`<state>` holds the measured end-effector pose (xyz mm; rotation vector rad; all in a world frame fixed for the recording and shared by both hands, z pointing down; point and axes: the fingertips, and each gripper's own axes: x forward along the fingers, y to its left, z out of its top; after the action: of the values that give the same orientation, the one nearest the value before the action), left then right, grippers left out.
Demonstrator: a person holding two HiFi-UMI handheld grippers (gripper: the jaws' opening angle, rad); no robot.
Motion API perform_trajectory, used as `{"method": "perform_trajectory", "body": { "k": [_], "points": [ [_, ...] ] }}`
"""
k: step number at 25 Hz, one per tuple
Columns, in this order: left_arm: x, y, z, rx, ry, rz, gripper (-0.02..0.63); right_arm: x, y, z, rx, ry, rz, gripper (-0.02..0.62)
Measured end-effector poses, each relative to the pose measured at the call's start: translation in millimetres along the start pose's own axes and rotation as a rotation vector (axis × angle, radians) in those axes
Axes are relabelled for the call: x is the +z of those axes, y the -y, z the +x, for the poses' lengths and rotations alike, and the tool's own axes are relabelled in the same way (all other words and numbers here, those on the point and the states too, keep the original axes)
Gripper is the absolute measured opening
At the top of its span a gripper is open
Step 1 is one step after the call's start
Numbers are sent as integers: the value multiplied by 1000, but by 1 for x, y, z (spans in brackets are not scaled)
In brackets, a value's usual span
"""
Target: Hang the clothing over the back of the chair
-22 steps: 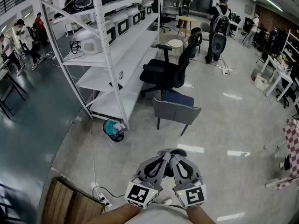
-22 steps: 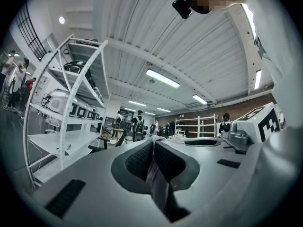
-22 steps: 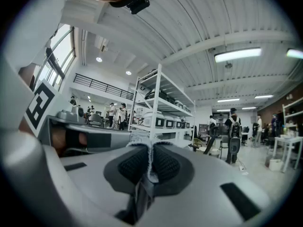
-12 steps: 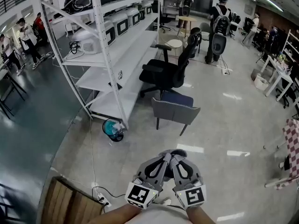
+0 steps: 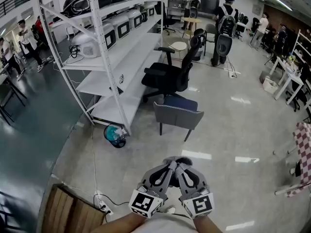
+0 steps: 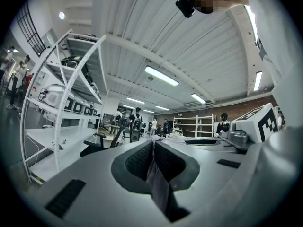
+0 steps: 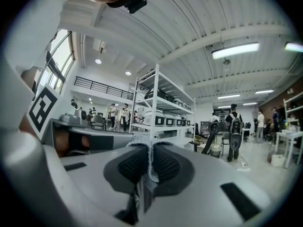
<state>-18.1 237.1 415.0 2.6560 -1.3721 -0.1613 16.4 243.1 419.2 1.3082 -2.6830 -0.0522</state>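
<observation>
Both grippers are held close together low in the head view, just in front of the person. My left gripper and right gripper are each shut on a piece of grey clothing that is bunched at their tips. In the left gripper view a fold of grey cloth is pinched between the pads. In the right gripper view a pale frayed cloth edge is pinched the same way. The grey chair with a blue seat stands a few steps ahead on the floor, its back toward me.
A black office chair stands just behind the grey chair. Tall white shelving with appliances runs along the left. A teal object lies at its foot. Cables and a power strip lie near a wooden crate. People stand far back.
Both grippers keep their place and their grip on the clothing. The head view has shifted slightly, so the chairs sit a little further left in the picture.
</observation>
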Motion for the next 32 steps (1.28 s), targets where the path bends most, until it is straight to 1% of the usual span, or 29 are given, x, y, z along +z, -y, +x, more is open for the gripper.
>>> {"method": "perform_trajectory", "body": {
  "k": [4, 9, 13, 15, 17, 19, 22, 25, 27, 30, 32],
  "points": [
    [-5, 13, 5, 34, -2, -5, 20, -5, 8, -15, 35, -21, -1, 38],
    [-17, 27, 7, 91, -9, -17, 20, -15, 14, -29, 98, 17, 17, 38],
    [-27, 30, 9, 105, -31, -20, 20, -24, 17, -32, 119, 9, 43, 38],
    [-28, 30, 15, 107, -32, -20, 20, -23, 21, -33, 115, 30, 57, 38],
    [-27, 27, 24, 102, -34, -23, 20, -21, 28, -30, 106, 34, 63, 38],
    [-29, 24, 33, 86, -38, -31, 20, -24, 34, -26, 95, 8, 55, 38],
    [-34, 18, 51, 45, -38, -35, 20, -29, 48, -14, 62, -20, 52, 38],
    [-30, 4, 69, 11, -41, -38, 20, -27, 60, 5, 41, -38, 46, 38],
    [-29, -10, 80, -3, -41, -46, 20, -27, 68, 22, 31, -40, 46, 38],
    [-29, -37, 97, -19, -48, -55, 20, -22, 75, 53, 15, 6, 67, 38],
    [-27, -59, 106, -22, -49, -59, 20, -22, 74, 74, 20, -5, 65, 38]
  ]
}}
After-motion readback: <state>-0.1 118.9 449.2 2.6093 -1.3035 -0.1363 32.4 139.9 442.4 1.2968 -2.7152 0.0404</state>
